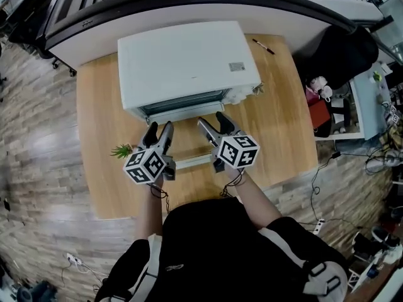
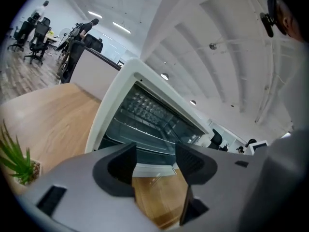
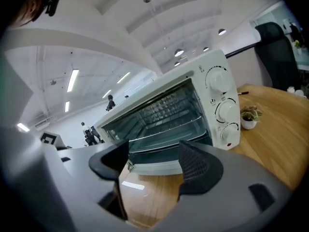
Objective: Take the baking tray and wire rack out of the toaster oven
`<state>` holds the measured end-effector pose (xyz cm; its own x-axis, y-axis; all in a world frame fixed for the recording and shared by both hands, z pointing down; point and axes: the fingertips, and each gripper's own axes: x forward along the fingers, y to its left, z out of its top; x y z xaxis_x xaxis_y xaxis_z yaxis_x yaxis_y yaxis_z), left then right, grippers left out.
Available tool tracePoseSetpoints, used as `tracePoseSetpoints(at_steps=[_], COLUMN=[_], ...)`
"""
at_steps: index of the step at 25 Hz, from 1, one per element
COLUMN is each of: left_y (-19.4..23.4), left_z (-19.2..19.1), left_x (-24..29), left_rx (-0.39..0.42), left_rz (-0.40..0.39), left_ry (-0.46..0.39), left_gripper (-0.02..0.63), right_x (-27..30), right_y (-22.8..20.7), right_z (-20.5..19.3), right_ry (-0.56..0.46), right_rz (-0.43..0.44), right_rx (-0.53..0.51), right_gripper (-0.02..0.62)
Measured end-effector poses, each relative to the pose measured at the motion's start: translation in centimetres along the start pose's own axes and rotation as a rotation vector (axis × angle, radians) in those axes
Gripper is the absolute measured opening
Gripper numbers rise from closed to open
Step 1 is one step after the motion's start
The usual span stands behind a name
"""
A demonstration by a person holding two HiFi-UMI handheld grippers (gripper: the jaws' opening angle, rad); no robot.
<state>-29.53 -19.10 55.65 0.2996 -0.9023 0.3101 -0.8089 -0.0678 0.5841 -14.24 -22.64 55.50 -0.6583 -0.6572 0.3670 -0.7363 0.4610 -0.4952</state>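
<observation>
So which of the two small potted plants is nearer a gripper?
The spiky green plant, right beside the left gripper. The other plant, in a white pot, stands farther back, at the knob end of the toaster oven.

Wood desk (image 1: 101, 168), light oak top, on grey plank floor (image 1: 38, 168). Past desk's far edge: curved white partition (image 1: 189, 5) w/ dark rim. Black chair (image 1: 340, 52) off desk's far right corner; nearer, a low shelf unit (image 1: 343, 115) w/ clutter. Cables (image 1: 327, 168) trail over floor by desk's right edge, power strip (image 1: 318, 225) nr them. Pen (image 1: 263, 46) at far right corner; small plant (image 1: 121, 150) toward left edge. Ceiling (image 2: 231, 57) white, ribbed w/ beams; strip lights (image 3: 72, 80) & round spots (image 3: 179, 52) lit. Office chairs (image 2: 36, 35) in bg, far left; people (image 3: 110, 102) standing further back.
</observation>
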Motion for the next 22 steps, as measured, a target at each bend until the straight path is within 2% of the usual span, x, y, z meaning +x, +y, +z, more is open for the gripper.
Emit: tracePoseSetpoints(at_steps=[9,15,18,22], left_y=[1.7,3.1,3.9,5.2], left_z=[0.7,2.2,2.8,2.8], left_x=[4.7,6.5,7.4,8.6], left_rx=[-0.075,-0.228,-0.259,-0.297], left_rz=[0.032,0.060,0.086,0.114], left_ry=[-0.026,-0.118,-0.143,-0.151], left_gripper=[0.239,0.239,0.239,0.238], right_x=[4.1,6.7,8.1,9.6], right_y=[-3.7,-5.0,-5.6,-6.5], right_z=[1.3,2.0,2.6,2.9], right_ry=[-0.001,-0.025,-0.050,-0.063], right_rz=[-0.003,0.015,0.021,-0.001], right_rx=[0.104,0.228,0.302,0.350], right_gripper=[0.322,0.307,0.286,0.259])
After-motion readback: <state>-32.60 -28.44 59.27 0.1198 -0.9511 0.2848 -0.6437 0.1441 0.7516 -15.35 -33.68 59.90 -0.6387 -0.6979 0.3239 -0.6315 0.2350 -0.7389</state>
